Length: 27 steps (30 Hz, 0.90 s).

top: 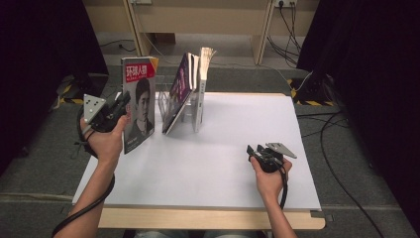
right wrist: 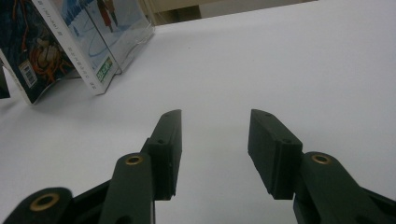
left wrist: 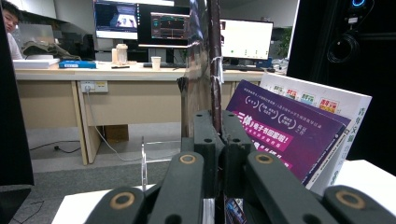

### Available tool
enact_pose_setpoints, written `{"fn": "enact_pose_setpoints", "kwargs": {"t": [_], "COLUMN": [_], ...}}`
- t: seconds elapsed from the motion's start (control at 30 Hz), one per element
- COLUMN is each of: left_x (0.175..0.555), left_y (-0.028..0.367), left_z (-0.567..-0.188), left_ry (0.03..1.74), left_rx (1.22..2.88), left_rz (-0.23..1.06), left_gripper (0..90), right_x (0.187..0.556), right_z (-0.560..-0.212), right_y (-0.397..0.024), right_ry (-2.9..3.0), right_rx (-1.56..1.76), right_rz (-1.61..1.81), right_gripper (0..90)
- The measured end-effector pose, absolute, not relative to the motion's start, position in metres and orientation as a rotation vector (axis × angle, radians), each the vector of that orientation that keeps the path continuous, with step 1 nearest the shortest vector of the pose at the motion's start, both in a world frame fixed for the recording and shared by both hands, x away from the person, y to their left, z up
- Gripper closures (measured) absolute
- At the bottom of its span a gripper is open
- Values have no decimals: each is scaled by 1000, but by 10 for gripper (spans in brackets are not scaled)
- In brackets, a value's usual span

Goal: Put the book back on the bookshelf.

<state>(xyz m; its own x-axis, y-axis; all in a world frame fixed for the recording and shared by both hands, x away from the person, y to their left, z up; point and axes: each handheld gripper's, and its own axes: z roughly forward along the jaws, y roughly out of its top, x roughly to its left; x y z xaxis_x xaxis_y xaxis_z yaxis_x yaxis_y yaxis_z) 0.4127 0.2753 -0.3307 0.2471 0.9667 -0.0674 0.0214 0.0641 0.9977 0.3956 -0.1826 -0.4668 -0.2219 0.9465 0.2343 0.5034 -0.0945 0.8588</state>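
Note:
A magazine (top: 138,101) with a red title and a portrait on its cover stands upright at the table's left side. My left gripper (top: 125,102) is shut on its left edge. In the left gripper view that gripper (left wrist: 217,122) clamps the magazine (left wrist: 215,60), seen edge-on. Just to its right a clear rack (top: 184,115) holds a leaning purple book (top: 179,89) and a white book (top: 202,84). The purple book (left wrist: 285,130) and white book (left wrist: 327,100) lean close by. My right gripper (top: 251,150) rests low over the white table, open, nothing between its jaws (right wrist: 215,126).
The white table top (top: 233,134) stretches between the rack and my right hand. In the right gripper view the bottoms of two books (right wrist: 42,56) and the clear rack (right wrist: 135,28) sit at upper left. A desk with monitors (left wrist: 187,23) stands beyond the table.

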Motion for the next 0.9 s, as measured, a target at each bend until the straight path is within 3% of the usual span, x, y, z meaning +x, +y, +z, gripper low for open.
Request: {"fn": "enact_pose_setpoints", "kwargs": {"t": [0.9], "left_x": [439], "left_y": [278], "left_z": [-326], "left_ry": [1053], "left_rx": [1262], "left_rz": [1010], "left_gripper": [869], "right_x": [395], "right_z": [-470], "right_y": [-184], "right_ry": [1737], "right_rx": [1581], "right_rz": [1250], "right_gripper": [554]}}
